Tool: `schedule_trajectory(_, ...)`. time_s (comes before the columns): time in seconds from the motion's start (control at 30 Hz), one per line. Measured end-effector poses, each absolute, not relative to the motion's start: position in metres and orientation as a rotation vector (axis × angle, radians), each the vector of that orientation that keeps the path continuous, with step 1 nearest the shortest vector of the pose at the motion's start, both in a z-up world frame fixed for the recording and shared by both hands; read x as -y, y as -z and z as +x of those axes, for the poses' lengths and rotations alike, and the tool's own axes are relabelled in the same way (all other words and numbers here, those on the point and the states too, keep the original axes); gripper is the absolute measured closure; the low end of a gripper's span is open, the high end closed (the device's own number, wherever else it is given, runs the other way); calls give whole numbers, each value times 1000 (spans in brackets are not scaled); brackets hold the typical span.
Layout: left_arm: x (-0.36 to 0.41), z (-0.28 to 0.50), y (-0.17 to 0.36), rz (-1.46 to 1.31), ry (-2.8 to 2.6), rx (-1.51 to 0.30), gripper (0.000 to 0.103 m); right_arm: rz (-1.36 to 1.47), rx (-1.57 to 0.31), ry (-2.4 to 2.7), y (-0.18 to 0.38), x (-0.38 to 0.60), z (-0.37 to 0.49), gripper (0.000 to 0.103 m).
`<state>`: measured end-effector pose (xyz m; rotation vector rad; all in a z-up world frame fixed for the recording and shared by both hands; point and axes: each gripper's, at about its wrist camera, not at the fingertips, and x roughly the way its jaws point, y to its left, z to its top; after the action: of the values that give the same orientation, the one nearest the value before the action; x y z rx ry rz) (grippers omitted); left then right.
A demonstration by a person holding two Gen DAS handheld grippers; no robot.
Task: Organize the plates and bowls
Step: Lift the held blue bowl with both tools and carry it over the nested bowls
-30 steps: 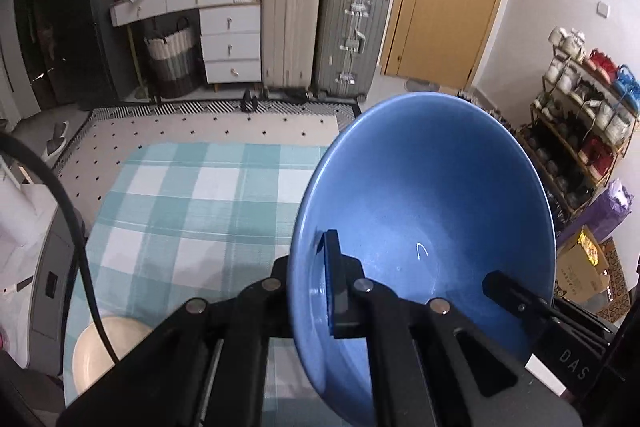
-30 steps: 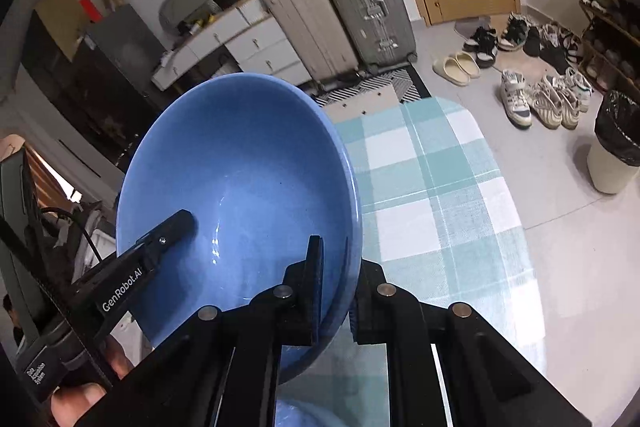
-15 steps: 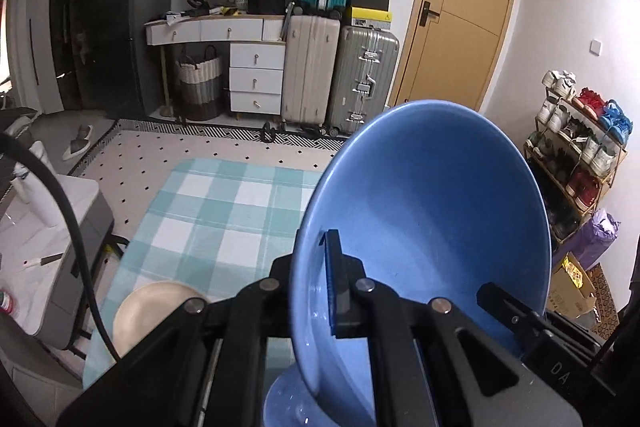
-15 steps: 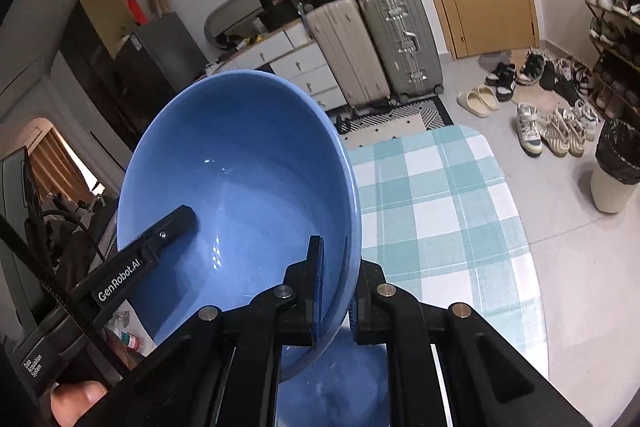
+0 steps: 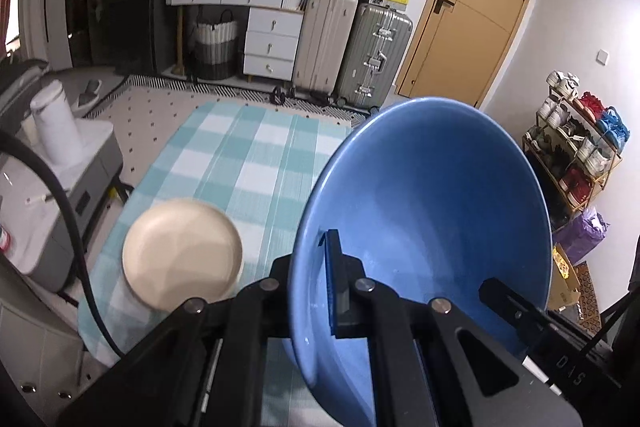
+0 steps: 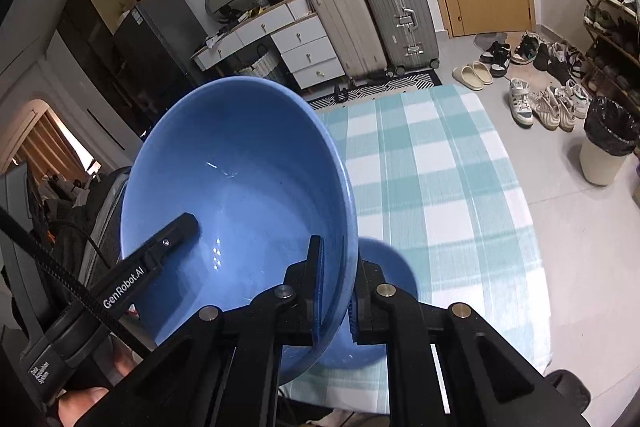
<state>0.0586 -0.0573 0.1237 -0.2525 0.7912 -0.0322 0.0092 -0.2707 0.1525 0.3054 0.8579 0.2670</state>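
A big blue bowl (image 5: 432,195) hangs tilted above the checked table, held from both sides. My left gripper (image 5: 310,263) is shut on its left rim, one pad inside the bowl and one outside. On the opposite rim my right gripper (image 6: 340,267) is shut the same way around the blue bowl (image 6: 240,195). Each view shows the other gripper's finger reaching into the bowl. A cream plate (image 5: 182,253) lies on the table's near left. A second blue dish (image 6: 386,267) sits on the cloth just beneath the held bowl, mostly hidden.
The table (image 6: 440,167) wears a teal and white checked cloth. A grey cabinet with a white cylinder (image 5: 56,131) stands at its left. Suitcases (image 5: 360,47), drawers and a door are behind. Shoes, a shoe rack and a bin (image 6: 608,143) stand to the right.
Both grippers carried the blue bowl back toward the table's near end and a little upward. The cream plate has come fully into view, and the second blue dish has appeared under the bowl.
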Motion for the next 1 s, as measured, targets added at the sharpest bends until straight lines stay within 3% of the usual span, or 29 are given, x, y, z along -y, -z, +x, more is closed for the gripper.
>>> schedule_trajectory(0.57,56,64,-29,-207,34,-965,99,275,-999,-245,-55,259,2,94)
schedule_trajectory(1.0,78,90,3,-73,74,-1065,98,261,-1087,-221,-18,274,31,94)
